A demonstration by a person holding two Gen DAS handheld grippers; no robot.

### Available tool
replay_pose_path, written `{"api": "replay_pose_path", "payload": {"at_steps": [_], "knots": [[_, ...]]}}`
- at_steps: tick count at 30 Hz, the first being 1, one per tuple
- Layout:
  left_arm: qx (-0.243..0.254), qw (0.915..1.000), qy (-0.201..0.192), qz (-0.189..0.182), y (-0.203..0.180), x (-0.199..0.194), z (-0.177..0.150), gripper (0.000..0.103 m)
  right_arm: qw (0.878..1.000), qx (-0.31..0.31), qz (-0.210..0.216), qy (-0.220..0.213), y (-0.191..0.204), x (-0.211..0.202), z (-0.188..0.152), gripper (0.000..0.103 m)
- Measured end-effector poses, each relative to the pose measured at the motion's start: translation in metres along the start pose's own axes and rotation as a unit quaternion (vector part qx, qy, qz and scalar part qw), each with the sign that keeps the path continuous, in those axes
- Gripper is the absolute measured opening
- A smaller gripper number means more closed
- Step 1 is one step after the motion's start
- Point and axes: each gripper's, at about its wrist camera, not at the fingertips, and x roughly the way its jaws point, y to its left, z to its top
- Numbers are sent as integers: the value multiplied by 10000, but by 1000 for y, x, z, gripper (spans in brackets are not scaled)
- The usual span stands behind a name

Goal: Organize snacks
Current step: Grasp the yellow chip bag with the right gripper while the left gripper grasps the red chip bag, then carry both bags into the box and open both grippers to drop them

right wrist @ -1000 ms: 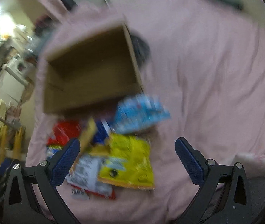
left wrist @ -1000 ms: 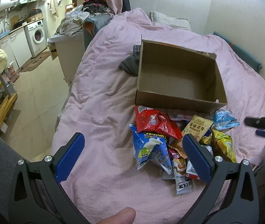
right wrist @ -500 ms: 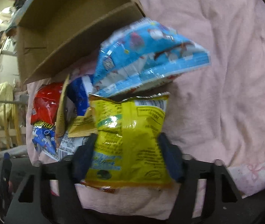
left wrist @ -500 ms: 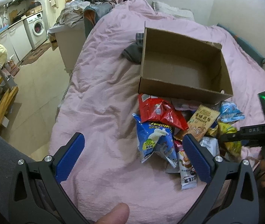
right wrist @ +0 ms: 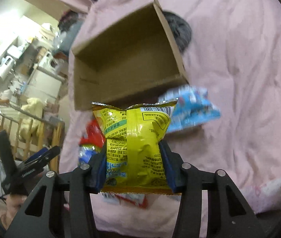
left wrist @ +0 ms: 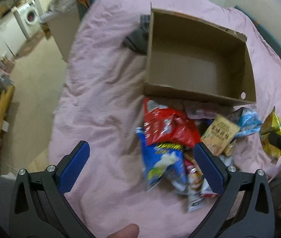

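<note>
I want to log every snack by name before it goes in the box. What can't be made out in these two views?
- Yellow bag, right wrist view: front faces away; right gripper pads cover its sides.
- Light blue packet, right wrist view: motion blur smears its print.
- Snack pile, left wrist view: packets overlap and blur; left gripper finger covers some.
- Cardboard box, both views: near wall hides the adjacent floor.

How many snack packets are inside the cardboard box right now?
0. The cardboard box shows only bare floor. The yellow packet is clamped in the right gripper short of it; the other packets lie piled on the bedspread before it.
</note>
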Motion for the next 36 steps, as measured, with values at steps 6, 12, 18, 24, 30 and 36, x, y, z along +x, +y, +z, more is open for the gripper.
{"api": "replay_pose_path", "payload": {"at_steps": [6, 12, 18, 24, 30, 36], "knots": [[448, 9888, 1363, -404, -39, 58, 39, 103, 9995, 308, -45, -50, -9, 7, 5, 50], [687, 9792, 1899, -178, -66, 106, 55, 103, 9996, 267, -50, -100, -9, 7, 0, 50], [510, 9762, 2109, 70, -65, 142, 58, 103, 9995, 290, -103, -38, -12, 12, 2, 50], [654, 9763, 2062, -17, -65, 145, 54, 86, 9996, 233, -140, 6, -7, 17, 5, 50], [648, 9788, 1935, -175, -58, 128, 59, 41, 9997, 149, -202, 49, -3, 22, 5, 50], [495, 9823, 1745, -476, -47, 89, 61, 38, 9996, 190, -194, 40, -6, 20, 5, 50]]}}
